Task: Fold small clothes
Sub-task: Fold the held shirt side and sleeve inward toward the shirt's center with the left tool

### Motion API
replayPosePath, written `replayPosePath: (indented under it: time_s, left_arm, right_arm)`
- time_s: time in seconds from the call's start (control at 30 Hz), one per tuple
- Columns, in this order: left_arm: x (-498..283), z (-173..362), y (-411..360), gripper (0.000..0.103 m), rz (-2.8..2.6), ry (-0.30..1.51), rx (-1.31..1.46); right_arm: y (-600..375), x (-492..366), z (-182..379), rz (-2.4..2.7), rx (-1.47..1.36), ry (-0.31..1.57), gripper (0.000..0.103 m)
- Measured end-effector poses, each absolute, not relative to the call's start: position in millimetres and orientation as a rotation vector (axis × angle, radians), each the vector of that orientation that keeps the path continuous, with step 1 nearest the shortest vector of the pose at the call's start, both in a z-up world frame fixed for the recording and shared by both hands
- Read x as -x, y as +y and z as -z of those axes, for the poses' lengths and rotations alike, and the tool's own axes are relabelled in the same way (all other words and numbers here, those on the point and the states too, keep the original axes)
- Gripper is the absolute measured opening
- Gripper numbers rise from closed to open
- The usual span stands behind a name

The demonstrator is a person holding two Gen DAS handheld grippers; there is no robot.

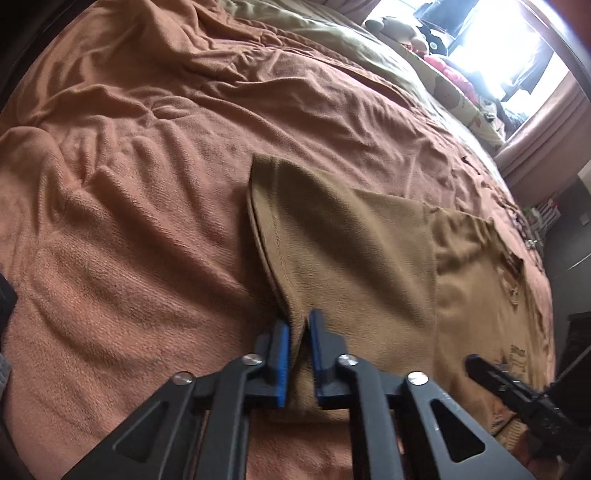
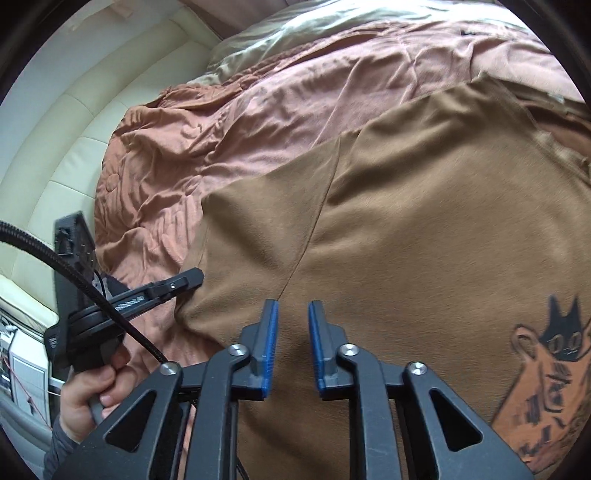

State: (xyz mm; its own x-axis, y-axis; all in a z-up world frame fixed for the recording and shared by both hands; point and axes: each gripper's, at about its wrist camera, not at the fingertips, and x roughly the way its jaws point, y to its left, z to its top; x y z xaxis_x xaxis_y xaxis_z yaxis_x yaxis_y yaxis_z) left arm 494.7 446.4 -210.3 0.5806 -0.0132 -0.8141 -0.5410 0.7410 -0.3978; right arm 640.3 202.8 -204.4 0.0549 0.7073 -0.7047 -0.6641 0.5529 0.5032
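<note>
A brown t-shirt (image 1: 351,240) with a black cat print (image 2: 565,332) lies flat on the bed. My left gripper (image 1: 299,319) is shut on the near edge of its sleeve, with cloth pinched between the blue pads. In the right wrist view that gripper (image 2: 192,280) sits at the sleeve's corner, held by a hand (image 2: 85,398). My right gripper (image 2: 292,302) rests on the shirt (image 2: 424,221) beside the sleeve seam, its pads close together with a small pucker of cloth between them. The right gripper's finger (image 1: 491,371) shows at the lower right of the left wrist view.
A wrinkled orange blanket (image 1: 147,184) covers the bed around the shirt. An olive sheet (image 1: 314,29), pillows and soft toys (image 1: 406,33) lie at the head end by a bright window (image 1: 498,48). A cream padded wall (image 2: 55,129) borders the bed on the far side.
</note>
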Motion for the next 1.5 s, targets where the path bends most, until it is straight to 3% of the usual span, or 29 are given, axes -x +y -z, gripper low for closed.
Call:
replayPosePath:
  time_s: [0.3, 0.53, 0.6, 0.67, 0.73, 1.2, 1.27, 1.3, 1.33, 1.4, 1.5]
  left_arm:
    - [-501, 165, 422, 0.004, -0.254, 0.837, 0.614]
    - [-513, 130, 399, 0.004, -0.191, 0.789, 0.556]
    - [-517, 125, 392, 0.004, -0.176, 0.782, 0.544]
    - [-521, 122, 383, 0.004, -0.157, 0.779, 0.543]
    - [-525, 121, 373, 0.004, -0.138, 0.781, 0.540]
    - [-555, 131, 298, 0.004, 0.052, 0.845, 0.480]
    - [-559, 136, 287, 0.009, 0.059, 0.884, 0.445]
    - [-560, 136, 285, 0.017, 0.059, 0.892, 0.435]
    - [-559, 136, 284, 0.033, 0.061, 0.893, 0.434]
    - [-555, 134, 288, 0.053, 0.040, 0.873, 0.435]
    - [-550, 132, 301, 0.056, -0.020, 0.842, 0.439]
  right_arm:
    - [231, -640, 238, -1.027, -0.084, 1.193, 0.006]
    - [226, -640, 217, -1.052, -0.079, 1.149, 0.008]
    - [217, -643, 210, -1.041, -0.075, 1.126, 0.018]
    - [208, -644, 204, -1.035, -0.095, 1.112, 0.055]
    - [192, -642, 195, -1.021, -0.120, 1.075, 0.066]
    - [125, -638, 180, -0.918, -0.170, 0.999, 0.066]
    - [113, -641, 181, -0.888, -0.187, 1.005, 0.066]
    - [111, -642, 182, -0.884, -0.197, 1.012, 0.066]
    - [110, -643, 181, -0.886, -0.204, 1.016, 0.066]
    - [108, -643, 180, -0.885, -0.202, 1.021, 0.066]
    - [110, -641, 177, -0.907, -0.188, 1.030, 0.066]
